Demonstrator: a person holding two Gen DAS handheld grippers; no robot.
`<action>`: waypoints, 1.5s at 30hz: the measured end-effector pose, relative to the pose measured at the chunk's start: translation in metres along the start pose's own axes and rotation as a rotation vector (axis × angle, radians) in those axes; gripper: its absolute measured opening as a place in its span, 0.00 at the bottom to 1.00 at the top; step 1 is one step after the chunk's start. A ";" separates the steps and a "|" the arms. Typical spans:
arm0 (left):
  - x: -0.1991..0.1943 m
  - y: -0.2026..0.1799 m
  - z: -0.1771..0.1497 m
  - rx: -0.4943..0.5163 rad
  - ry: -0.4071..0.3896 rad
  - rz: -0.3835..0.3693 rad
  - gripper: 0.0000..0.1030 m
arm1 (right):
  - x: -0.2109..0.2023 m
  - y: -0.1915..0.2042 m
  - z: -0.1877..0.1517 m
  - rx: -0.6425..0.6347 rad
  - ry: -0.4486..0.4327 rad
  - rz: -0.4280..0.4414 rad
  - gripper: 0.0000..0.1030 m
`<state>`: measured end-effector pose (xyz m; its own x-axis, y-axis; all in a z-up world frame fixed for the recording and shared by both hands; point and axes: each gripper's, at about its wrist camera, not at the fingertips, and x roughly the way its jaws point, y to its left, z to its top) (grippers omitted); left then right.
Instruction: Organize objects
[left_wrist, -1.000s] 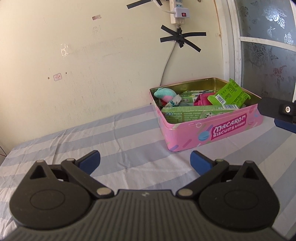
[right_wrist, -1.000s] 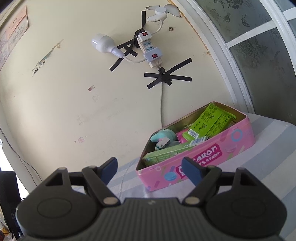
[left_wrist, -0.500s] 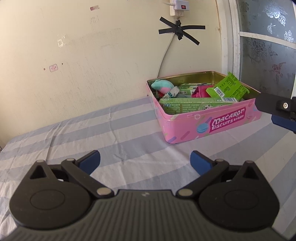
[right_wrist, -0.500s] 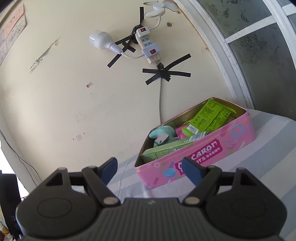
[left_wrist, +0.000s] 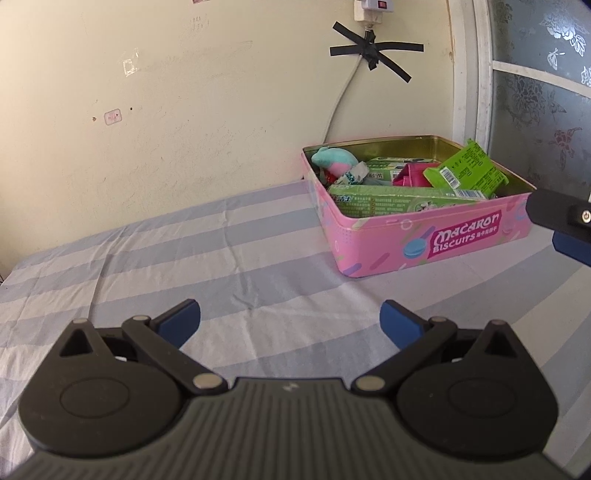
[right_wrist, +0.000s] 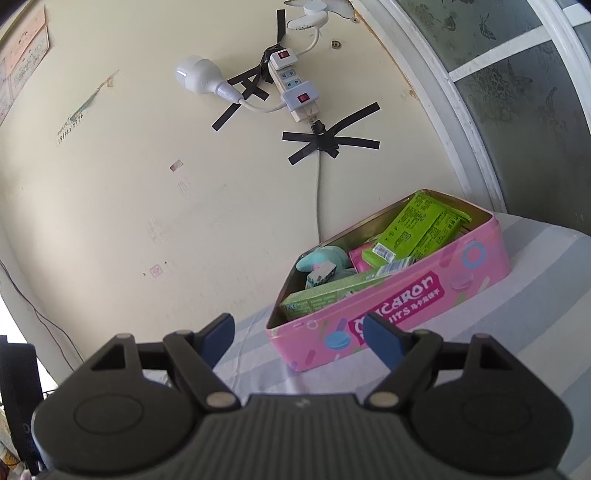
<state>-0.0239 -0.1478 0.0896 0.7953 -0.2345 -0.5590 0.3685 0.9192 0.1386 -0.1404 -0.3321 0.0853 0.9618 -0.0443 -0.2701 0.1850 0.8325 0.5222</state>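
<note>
Pink and lidless, the biscuit tin (left_wrist: 424, 240) sits on a striped blue-and-white cloth (left_wrist: 221, 258) close to the cream wall (left_wrist: 184, 110), near the frosted window (left_wrist: 543, 92). Its long printed side faces the cameras, and its long axis runs roughly along the wall toward the window. Inside, a long green box (left_wrist: 399, 203) lies flat against the near wall of the tin, lengthwise with it. A bright green packet (left_wrist: 469, 173) rests tilted on top of the other contents at the window end, its barcode end toward the middle of the tin. A teal and pink soft toy (left_wrist: 334, 160) sits in the far corner away from the window, and something magenta (left_wrist: 410, 176) shows between the toy and the packet.

Left hand-held gripper (left_wrist: 290, 321) hovers over bare cloth, well apart from the tin, its blue fingers spread wide with nothing between them. Right hand-held gripper (right_wrist: 299, 334) is likewise wide open and holds nothing; in its own view the tin's near corner lies just beyond its fingertips. Its black tip shows at the right edge of the left wrist view.

On the wall above, a white power strip (right_wrist: 293, 88) is fixed with black tape (right_wrist: 325, 142), and a cable (right_wrist: 318, 192) drops behind the tin.
</note>
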 end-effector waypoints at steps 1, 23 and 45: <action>0.000 0.000 0.000 0.000 -0.002 -0.001 1.00 | 0.000 0.000 0.000 0.000 0.000 0.000 0.77; 0.004 0.003 -0.002 -0.001 0.016 -0.015 1.00 | 0.001 -0.003 -0.004 0.009 0.005 -0.006 0.77; 0.003 0.000 0.000 0.017 0.009 -0.006 1.00 | 0.000 0.000 -0.004 0.008 0.006 -0.012 0.77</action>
<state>-0.0217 -0.1481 0.0881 0.7887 -0.2373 -0.5671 0.3815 0.9123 0.1490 -0.1413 -0.3296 0.0819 0.9584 -0.0509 -0.2808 0.1979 0.8273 0.5257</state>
